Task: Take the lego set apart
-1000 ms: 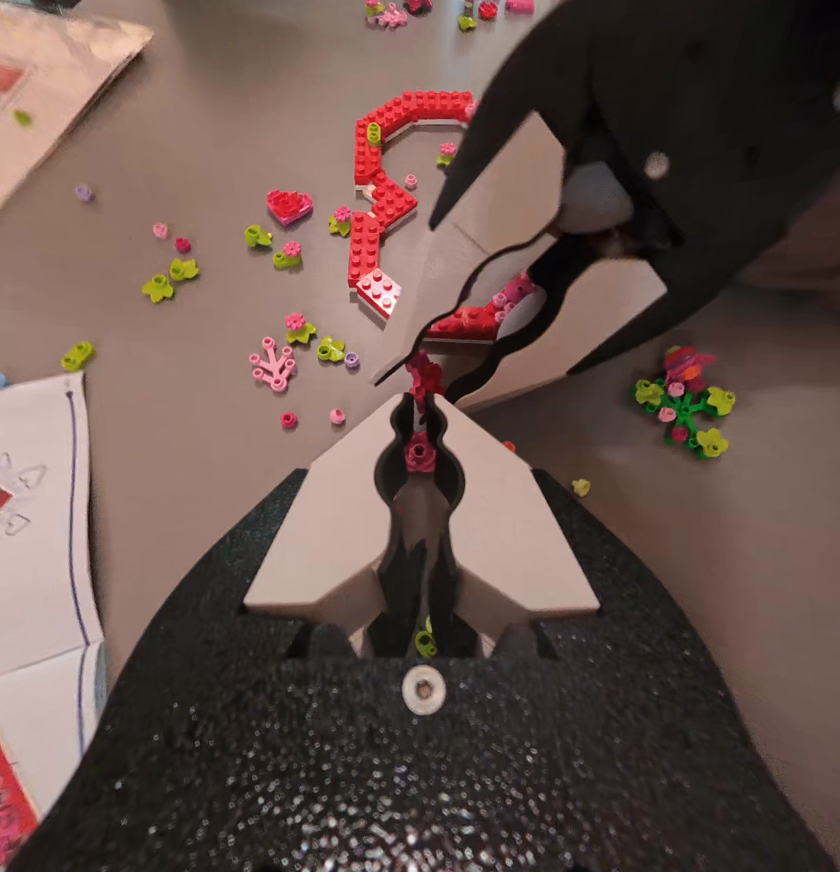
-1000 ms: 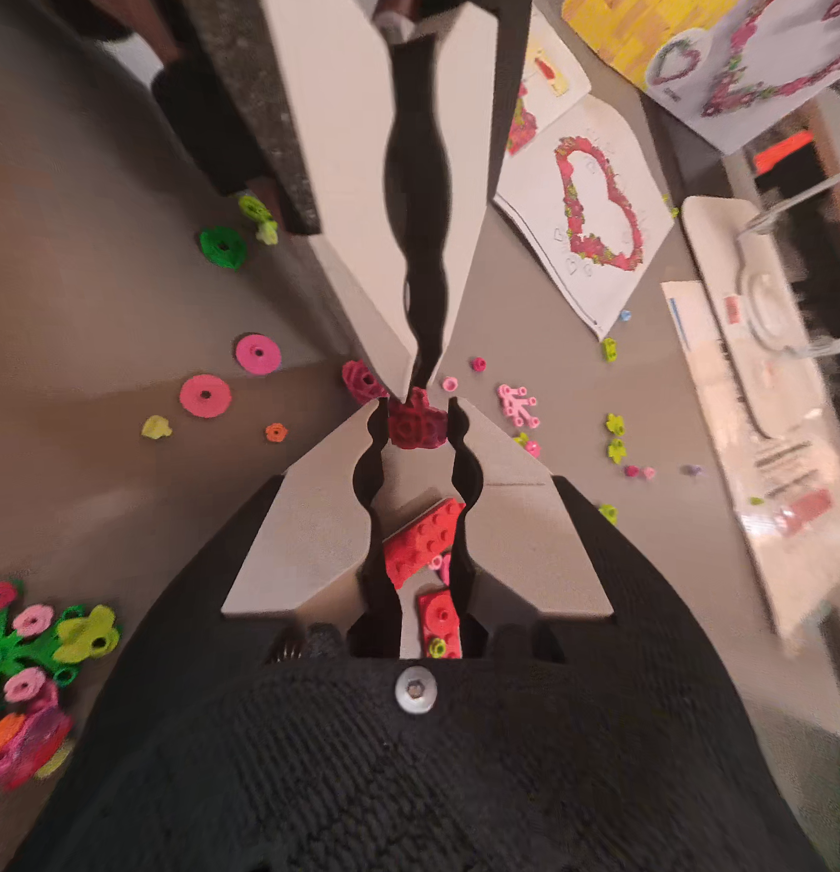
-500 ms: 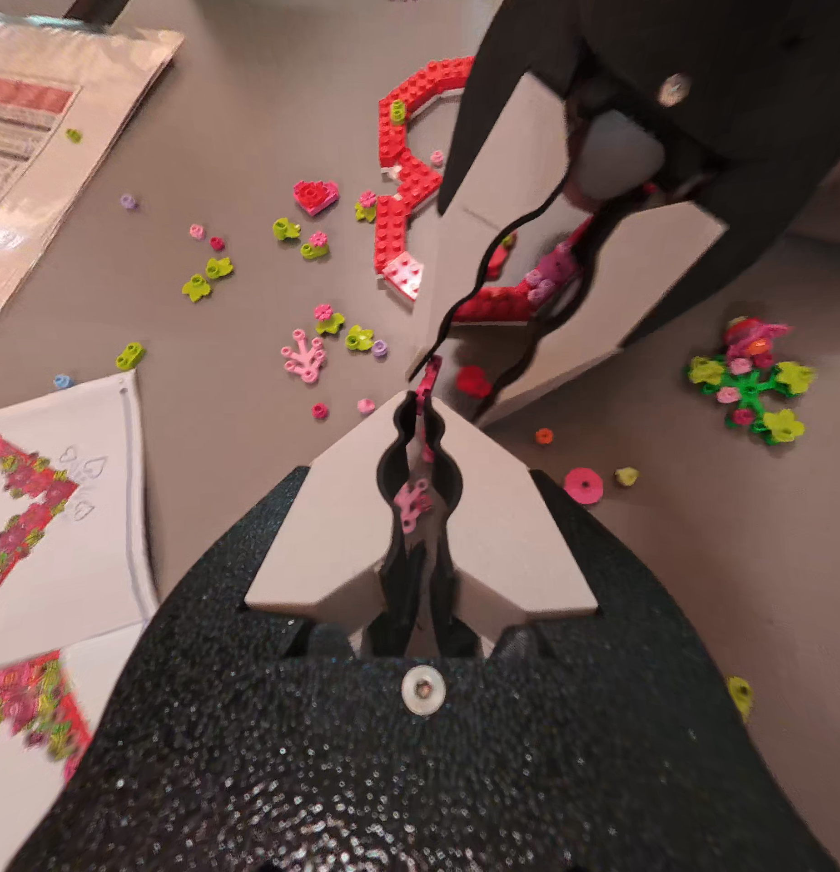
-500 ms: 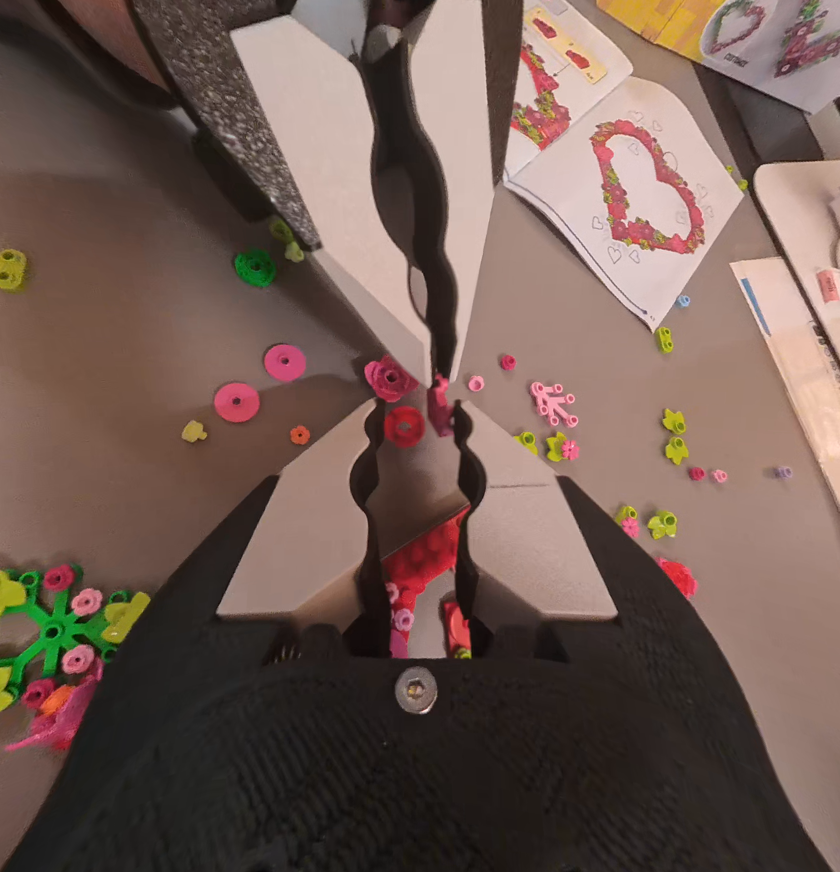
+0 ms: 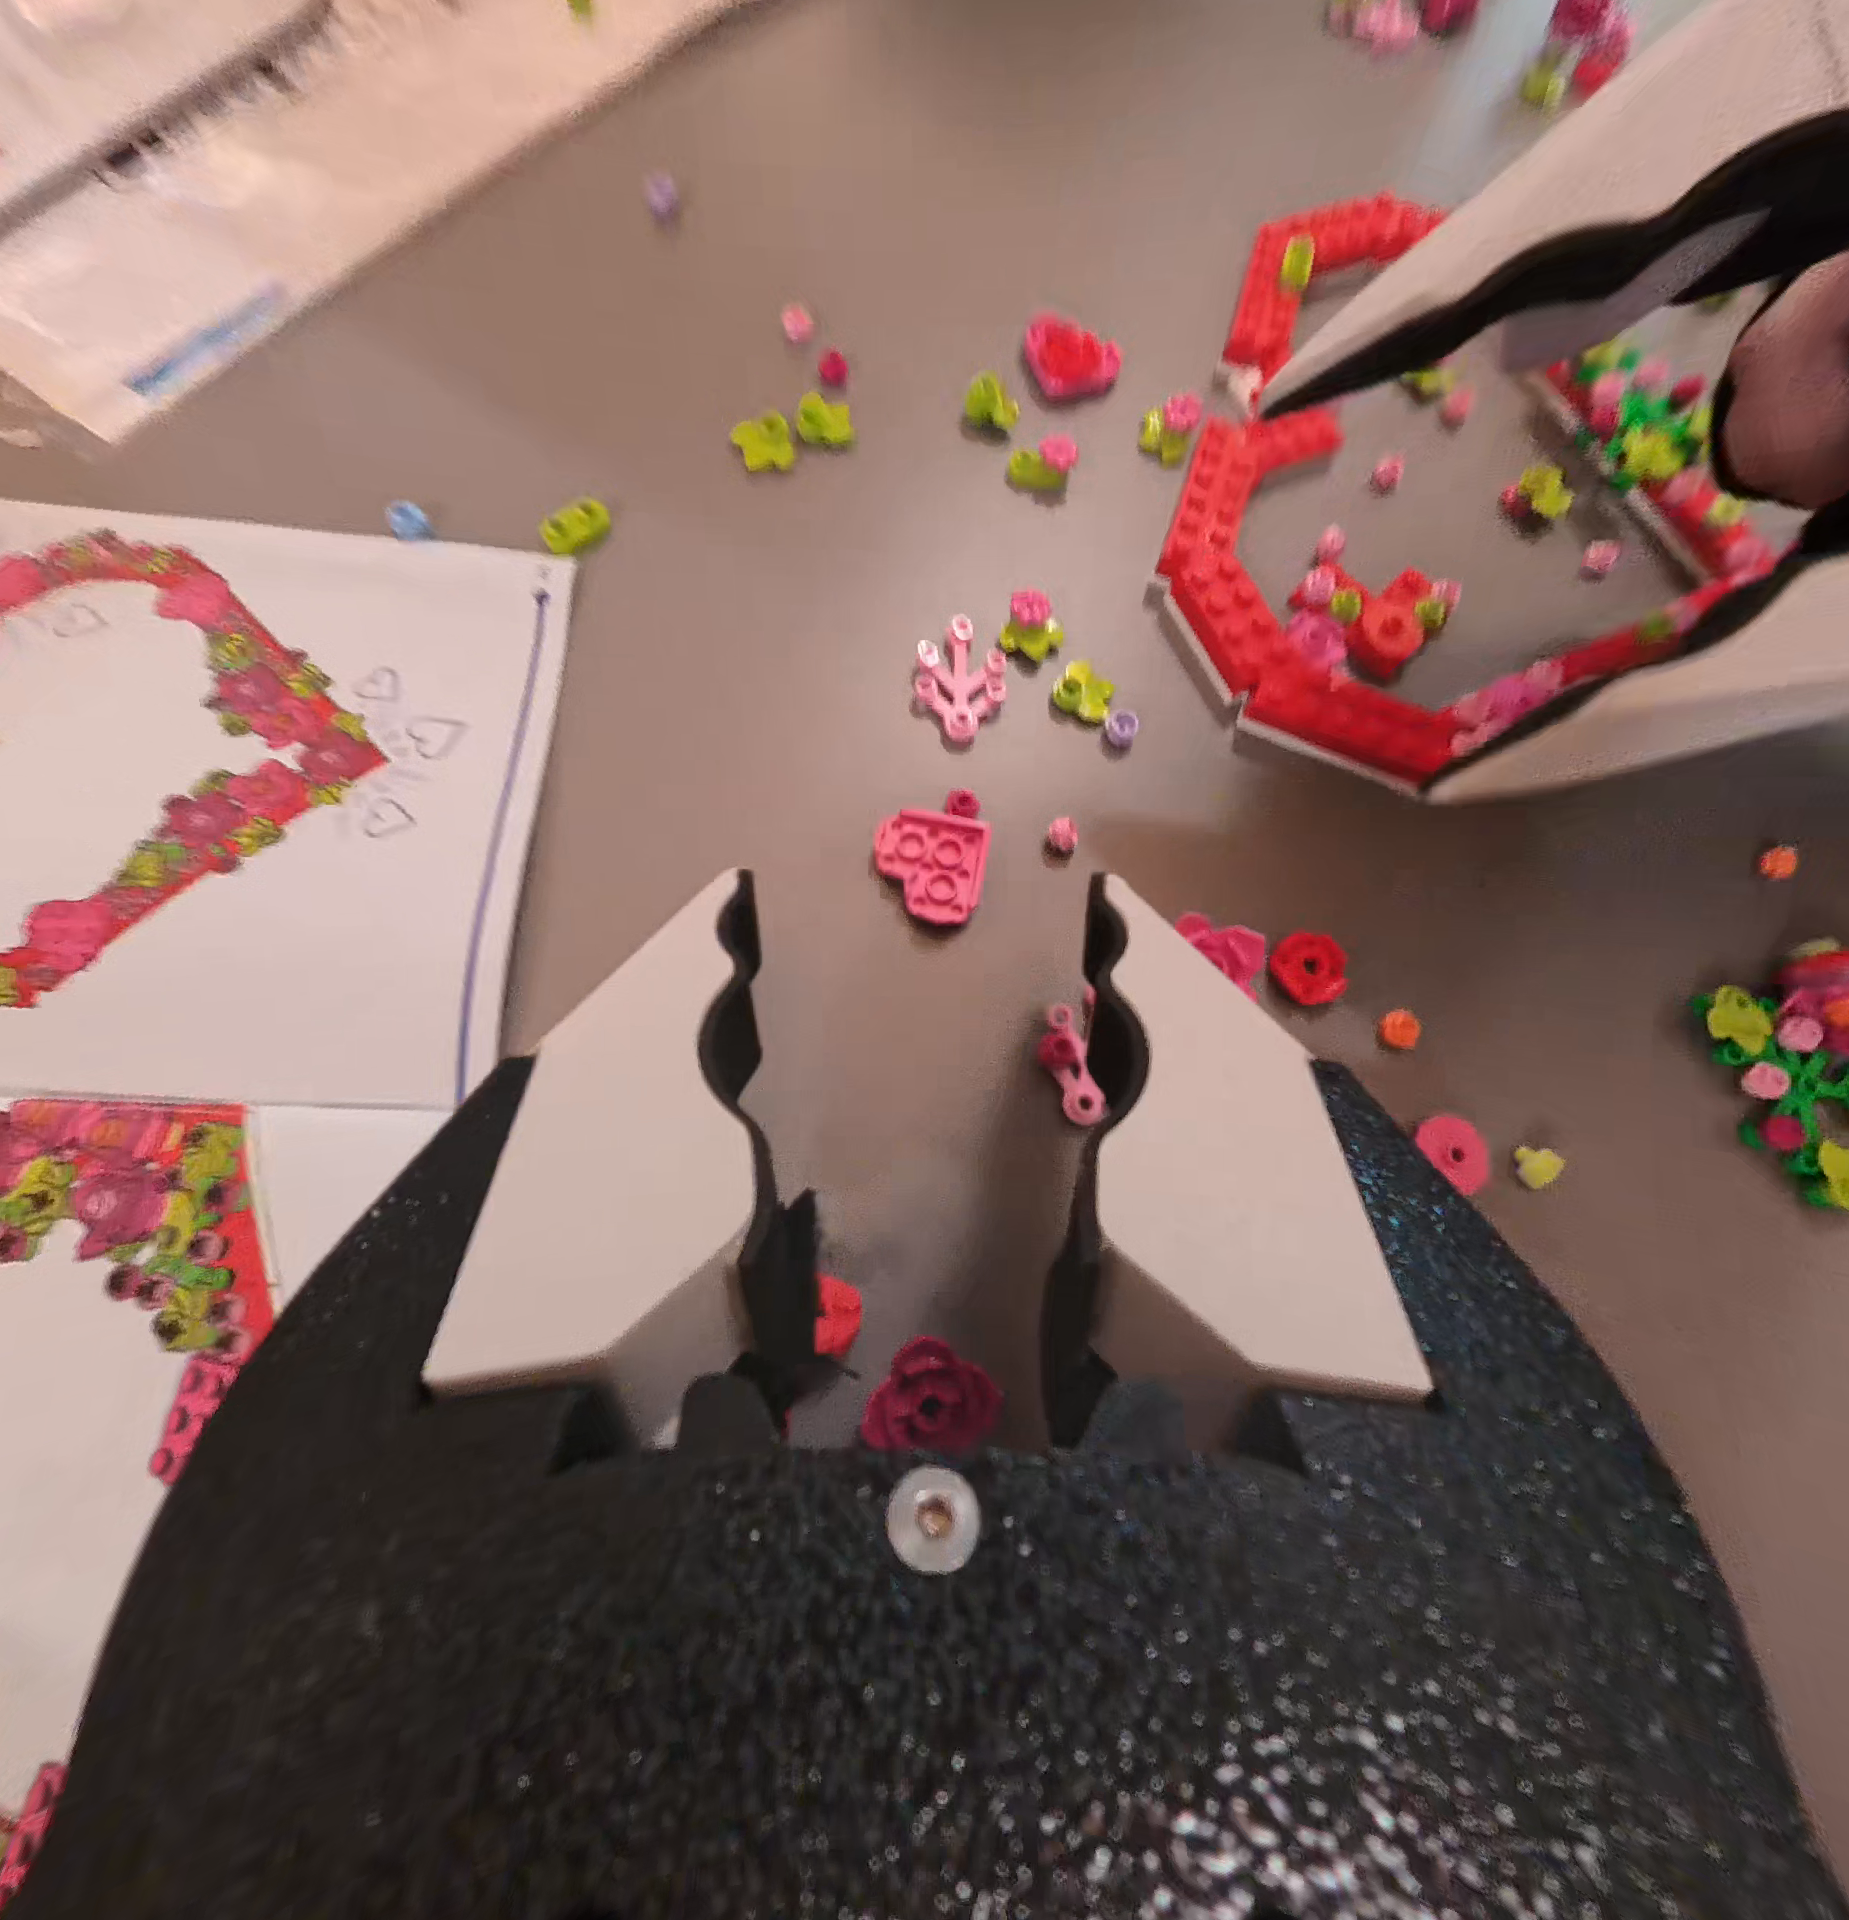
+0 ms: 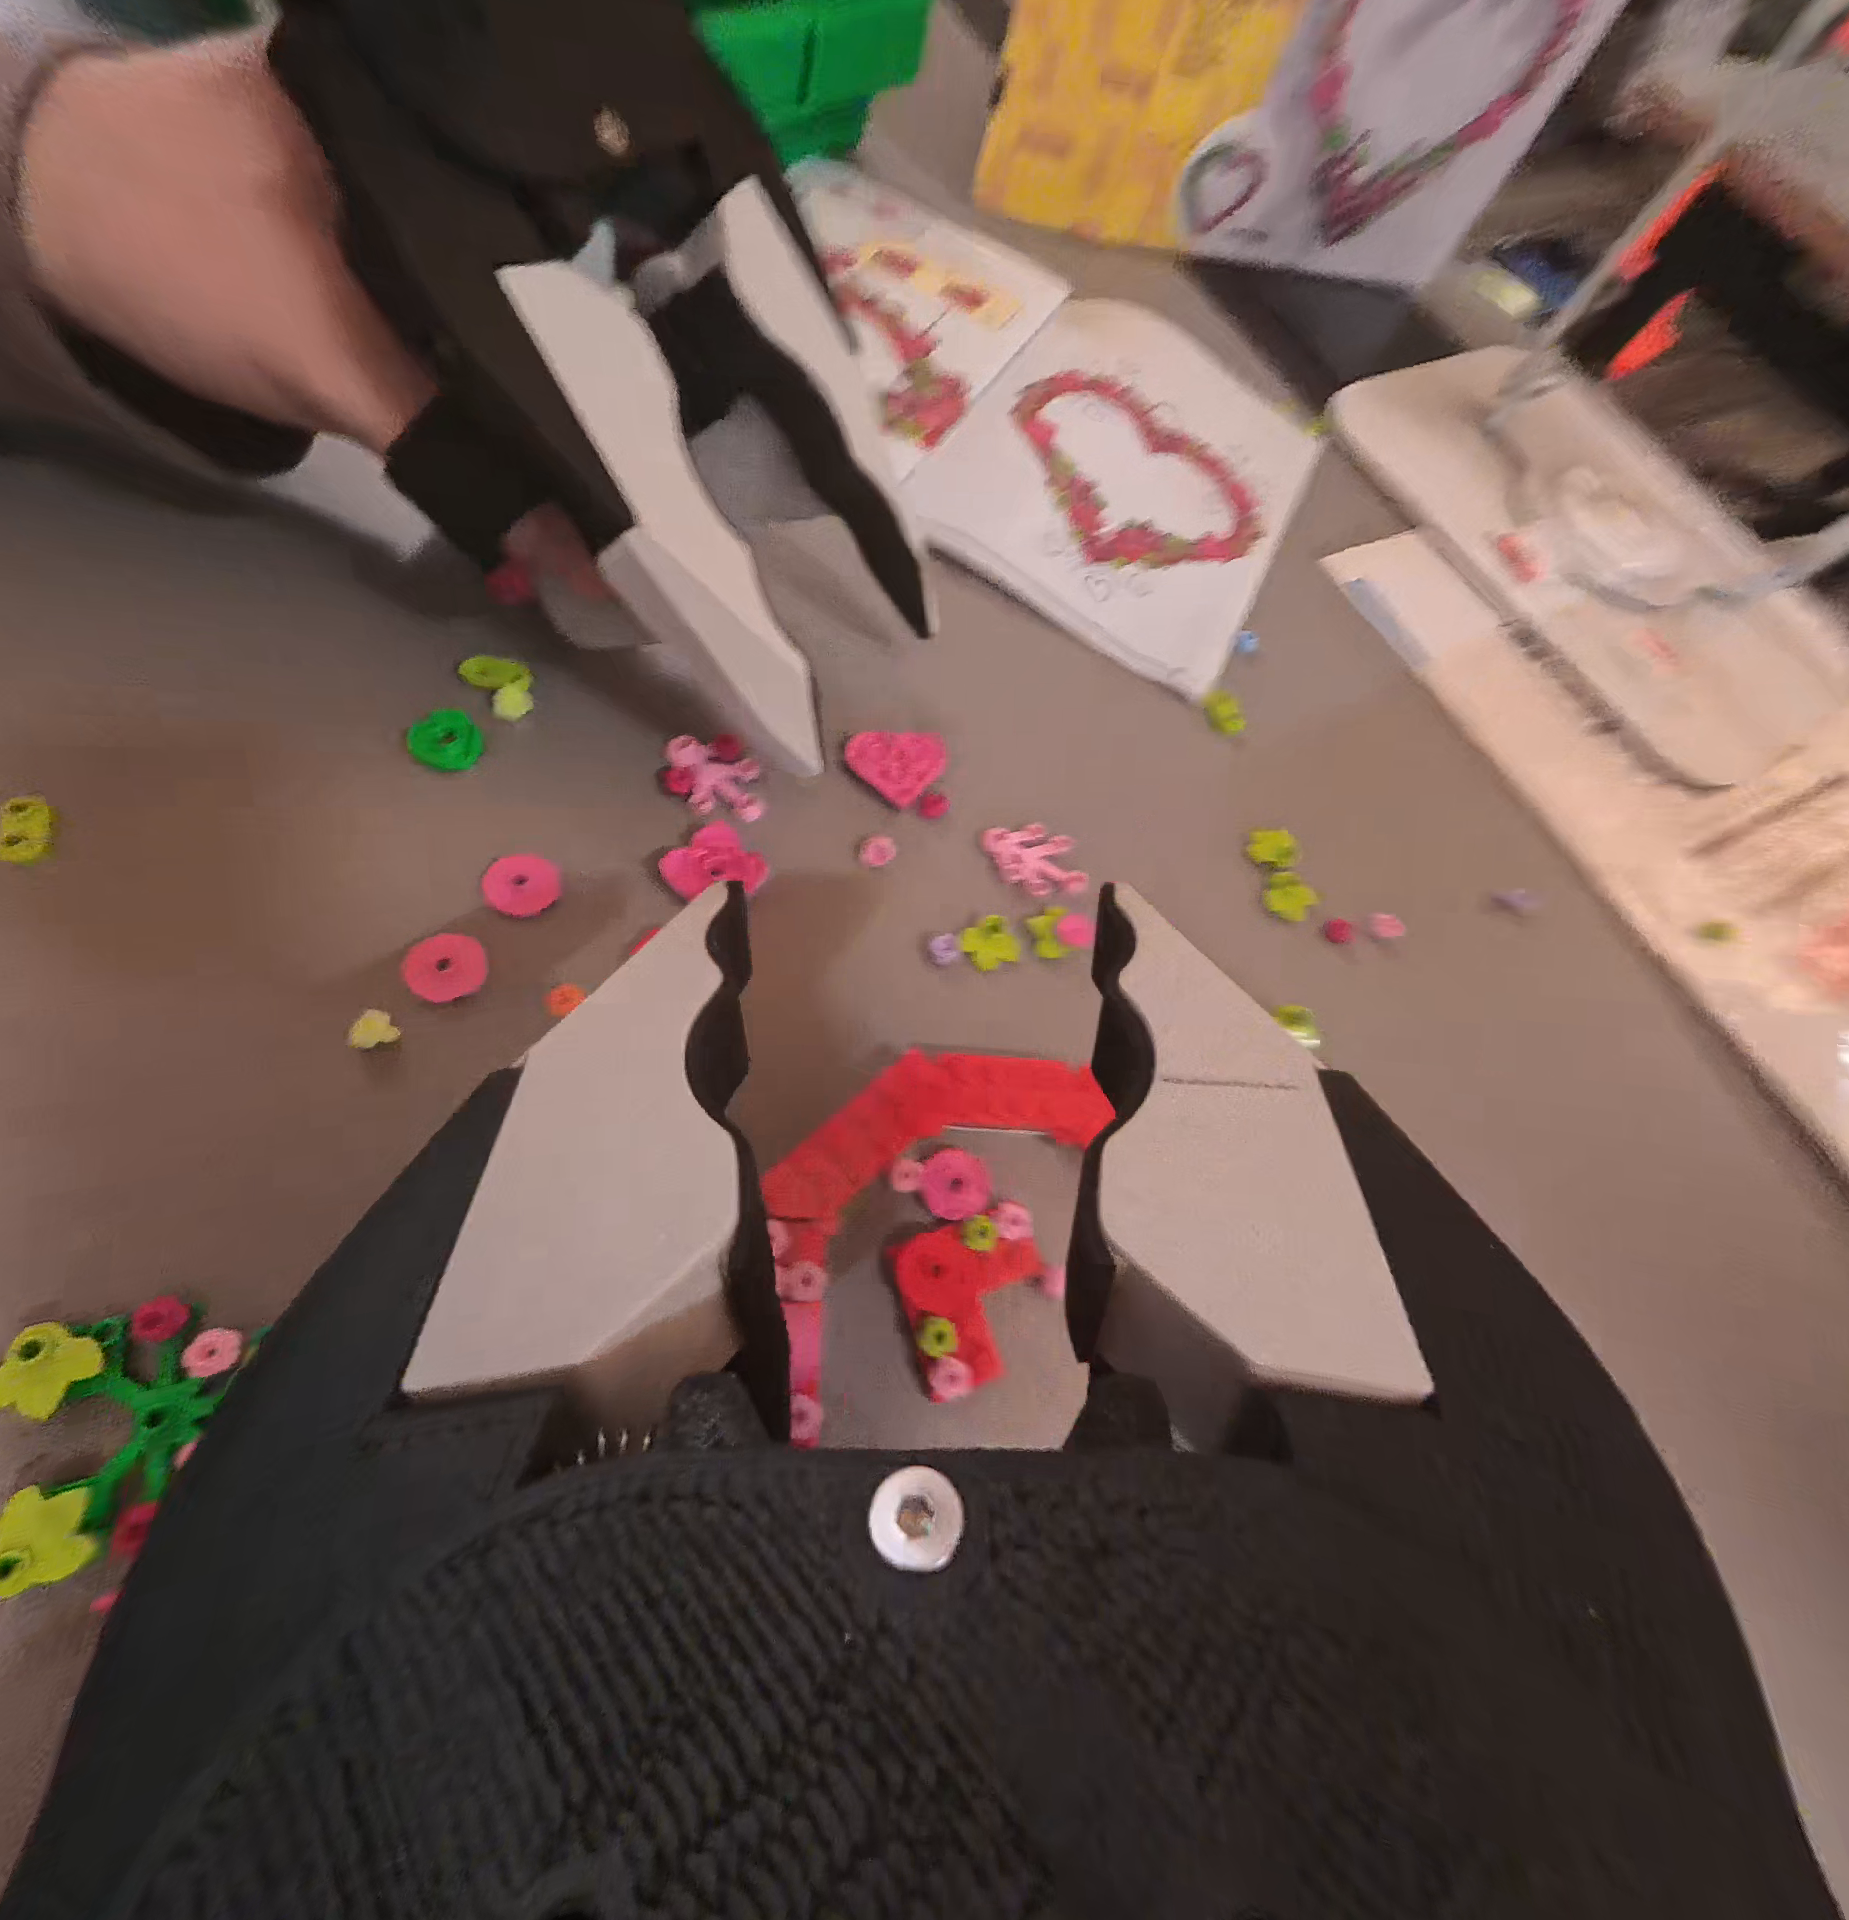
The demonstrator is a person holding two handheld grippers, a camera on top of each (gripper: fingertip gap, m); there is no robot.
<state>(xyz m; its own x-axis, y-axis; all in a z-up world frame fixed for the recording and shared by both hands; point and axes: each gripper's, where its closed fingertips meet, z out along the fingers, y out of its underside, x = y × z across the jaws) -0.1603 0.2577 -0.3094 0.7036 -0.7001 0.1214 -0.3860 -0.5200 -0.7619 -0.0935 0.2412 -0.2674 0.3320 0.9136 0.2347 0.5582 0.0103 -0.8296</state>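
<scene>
On the grey table [image 5: 899, 208], both grippers now stand with their jaws spread wide and hold nothing, whereas half a second earlier the left one was pinched on a small pink piece and the two tools met tip to tip. From its own camera, the left gripper [image 5: 918, 883] hovers with a pink heart plate [image 5: 932, 860] just ahead at 12 o'clock, a small pink stem piece [image 5: 1068, 1062] lying against its right finger at 3 o'clock, and a dark red rose [image 5: 930, 1394] near its base at 6 o'clock. The right gripper [image 6: 918, 896] has drawn away toward 2 o'clock of that view and now straddles the red heart frame [image 5: 1226, 582], the partly stripped lego set, which still carries a few pink and lime flowers. In the right wrist view the frame [image 6: 961, 1091] lies between the fingers at 6 o'clock, and the left gripper [image 6: 868, 696] shows at 11 o'clock, well apart. An instruction booklet [image 5: 276, 831] with a printed heart lies at 9 o'clock of the left view. A green flower cluster [image 5: 1803, 1070] sits at 3 o'clock, with loose pieces scattered around it.
</scene>
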